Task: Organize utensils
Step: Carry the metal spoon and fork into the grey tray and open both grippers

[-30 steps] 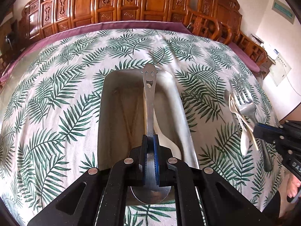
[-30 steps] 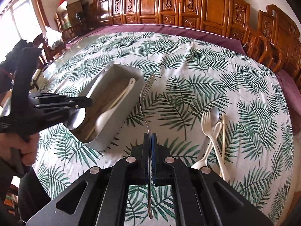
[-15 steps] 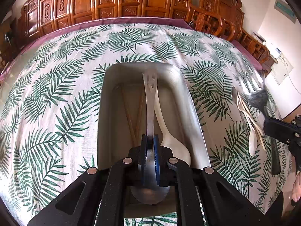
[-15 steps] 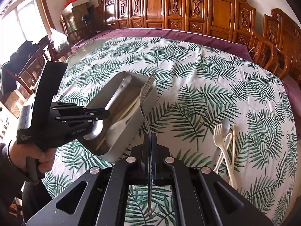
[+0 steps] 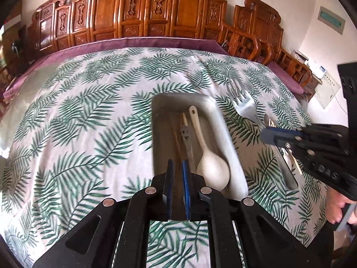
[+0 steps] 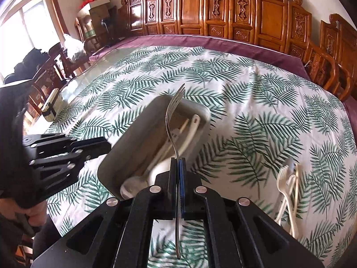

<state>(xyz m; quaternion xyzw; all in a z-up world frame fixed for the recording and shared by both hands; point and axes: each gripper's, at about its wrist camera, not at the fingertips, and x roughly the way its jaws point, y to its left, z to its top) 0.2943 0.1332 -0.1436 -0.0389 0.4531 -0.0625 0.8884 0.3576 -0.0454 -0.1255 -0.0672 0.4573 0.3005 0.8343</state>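
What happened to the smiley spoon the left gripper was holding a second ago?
The left gripper let it go: the smiley spoon now lies in the tray beside the white spoon, and the gripper's jaws stand open. The right gripper brought its fork over the tray. It still clamps the fork, and the white forks still lie on the cloth.

Bright daylight, window [image 6: 22,22] glare, fisheye warp, motion blur

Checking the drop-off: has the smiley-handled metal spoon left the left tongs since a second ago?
Yes. The smiley spoon now lies inside the metal tray beside the white spoon; the left tongs stand open.
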